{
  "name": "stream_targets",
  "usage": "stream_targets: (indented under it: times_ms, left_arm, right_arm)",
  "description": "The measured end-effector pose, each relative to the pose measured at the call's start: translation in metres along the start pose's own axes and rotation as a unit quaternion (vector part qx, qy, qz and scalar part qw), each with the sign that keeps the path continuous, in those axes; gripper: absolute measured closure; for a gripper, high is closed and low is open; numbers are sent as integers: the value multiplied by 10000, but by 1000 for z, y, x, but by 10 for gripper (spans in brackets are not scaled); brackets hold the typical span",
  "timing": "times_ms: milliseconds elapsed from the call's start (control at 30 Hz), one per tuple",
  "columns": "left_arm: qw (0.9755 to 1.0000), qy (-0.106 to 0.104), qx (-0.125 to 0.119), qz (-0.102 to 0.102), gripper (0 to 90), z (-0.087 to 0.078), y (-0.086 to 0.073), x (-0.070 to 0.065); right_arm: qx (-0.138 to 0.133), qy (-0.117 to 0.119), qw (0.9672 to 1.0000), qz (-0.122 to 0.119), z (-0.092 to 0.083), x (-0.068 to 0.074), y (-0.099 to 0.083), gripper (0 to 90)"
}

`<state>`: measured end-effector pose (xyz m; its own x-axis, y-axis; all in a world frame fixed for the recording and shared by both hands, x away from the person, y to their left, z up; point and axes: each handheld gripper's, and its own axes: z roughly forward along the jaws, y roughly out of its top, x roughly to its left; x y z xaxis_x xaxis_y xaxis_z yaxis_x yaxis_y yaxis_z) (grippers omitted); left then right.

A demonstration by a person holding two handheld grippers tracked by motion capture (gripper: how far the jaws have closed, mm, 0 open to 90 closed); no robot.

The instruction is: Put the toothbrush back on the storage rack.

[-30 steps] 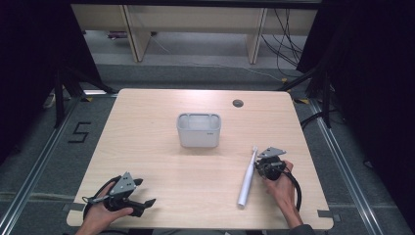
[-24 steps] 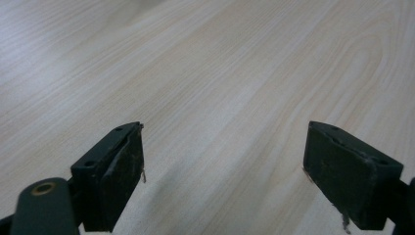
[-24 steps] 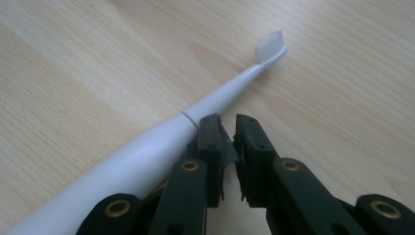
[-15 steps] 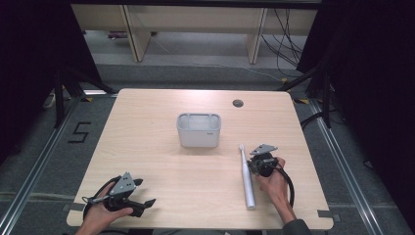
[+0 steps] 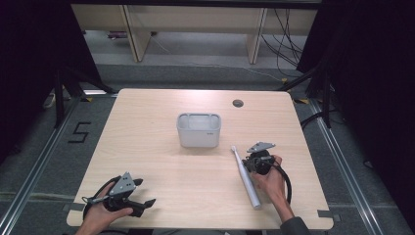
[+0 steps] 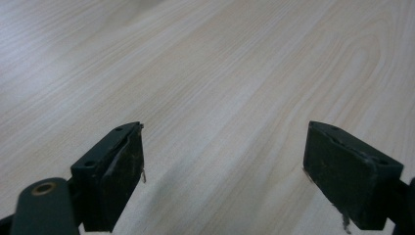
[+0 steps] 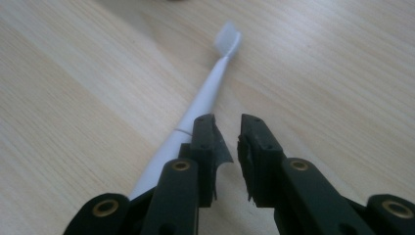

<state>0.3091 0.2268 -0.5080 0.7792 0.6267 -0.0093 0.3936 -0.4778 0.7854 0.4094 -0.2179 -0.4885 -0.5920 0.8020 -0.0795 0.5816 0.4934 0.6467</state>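
**Toothbrush down on the counter, right tool letting go**

One toothbrush (image 5: 246,178) lies flat on the counter (image 5: 147,147), near one grey bin (image 5: 198,129). The right tool (image 7: 227,142), jaws slightly parted and just been opening, stands beside it, gripping nothing. The left tool (image 6: 222,161) gapes wide, empty. Binning it seems left.

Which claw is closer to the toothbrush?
The right claw. It sits right beside the toothbrush, its jaws a little apart with nothing between them. The left claw is far across the table.
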Motion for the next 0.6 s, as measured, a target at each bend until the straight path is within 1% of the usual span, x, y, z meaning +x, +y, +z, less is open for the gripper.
stream_targets:
  times_ms: [33,67,100,133,167,233,267,300,333,367,400,433,467,500,533,567,600]
  left_arm:
    - [10000,7,-15,-20,149,0,0,0]
    - [9999,-6,-97,-106,149,1,0,-1]
    - [9999,0,-86,-79,149,0,0,-1]
    - [10000,-2,-28,-2,149,0,0,0]
    - [10000,-14,-9,9,149,0,0,0]
    - [10000,-5,-14,-10,150,-1,0,0]
    - [9999,-10,-74,-98,149,0,1,-1]
    - [10000,5,13,57,149,-2,1,1]
    - [10000,18,0,34,149,-1,0,0]
    - [10000,-8,-61,-64,150,0,0,-1]
    - [10000,-4,-49,-75,149,0,0,-1]
    - [10000,-5,-8,0,149,-1,1,0]
    - [10000,-12,28,51,149,-1,1,0]
    - [9999,29,54,109,150,-2,1,1]
    - [10000,29,38,74,149,-2,1,1]
    - [10000,1,-15,-42,149,-1,0,-1]
    - [10000,20,43,75,149,-2,1,1]
  right_arm:
    - [-74,-25,10000,56,-3,-1,1,747]
    - [-62,-47,9999,87,-6,-2,2,720]
    - [-22,-2,9999,132,-10,-4,4,705]
    - [-57,12,9998,165,-14,-4,5,693]
    - [-86,8,9998,174,-17,-5,6,660]
    - [-36,73,9996,259,-24,-4,11,619]
    - [-62,80,9996,263,-27,-3,12,600]
    - [-17,97,9998,184,-30,-3,14,551]
    - [166,218,9991,317,-32,2,15,503]
    - [421,391,9980,252,-34,4,17,487]
    - [440,411,9981,135,-34,6,17,468]
    - [679,520,9961,212,-37,11,19,451]
    - [775,452,9959,140,-37,14,20,436]
    - [903,481,9946,182,-37,18,20,415]
    - [1002,474,9938,113,-36,20,21,397]
    - [1014,484,9936,86,-34,21,22,387]
    - [1020,451,9937,67,-32,23,22,372]
